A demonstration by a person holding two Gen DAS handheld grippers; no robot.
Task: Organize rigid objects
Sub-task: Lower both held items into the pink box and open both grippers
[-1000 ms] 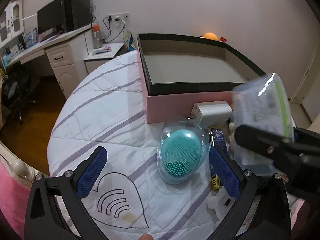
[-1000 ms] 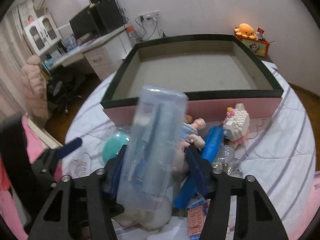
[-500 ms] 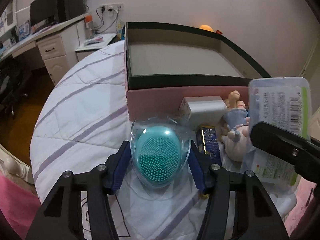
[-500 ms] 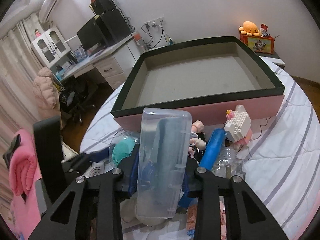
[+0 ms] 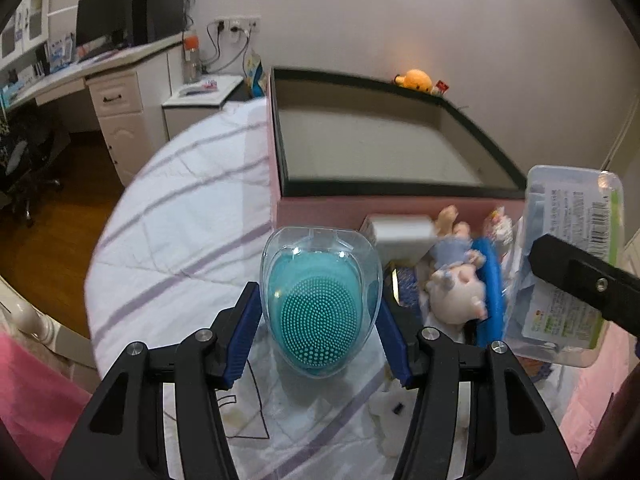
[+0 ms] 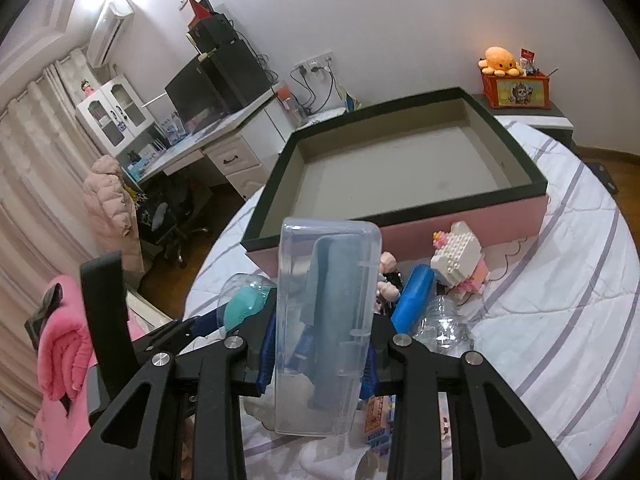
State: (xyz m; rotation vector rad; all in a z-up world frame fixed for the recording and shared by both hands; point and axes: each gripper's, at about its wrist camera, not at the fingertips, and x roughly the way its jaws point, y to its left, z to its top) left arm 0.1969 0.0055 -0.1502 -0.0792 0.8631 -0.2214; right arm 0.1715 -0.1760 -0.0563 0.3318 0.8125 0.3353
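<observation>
My left gripper (image 5: 318, 330) is shut on a teal silicone brush in a clear shell (image 5: 318, 300), held above the quilted table. The brush also shows in the right wrist view (image 6: 244, 306). My right gripper (image 6: 320, 354) is shut on a clear plastic case with a blue-grey item inside (image 6: 326, 320); the case shows at the right in the left wrist view (image 5: 568, 264). The open pink box with a dark rim (image 5: 384, 148) stands behind both, empty inside; it also shows in the right wrist view (image 6: 400, 168).
Loose items lie in front of the box: a white block (image 5: 402, 234), a small doll (image 5: 456, 276), a blue tube (image 6: 414, 296), a white brick figure (image 6: 460, 254), a clear bottle (image 6: 444, 326). A desk (image 5: 112, 92) stands beyond the table's left edge.
My left gripper closed on the teal brush shell and lifted it off the table. My right gripper rose a little with the clear case.
</observation>
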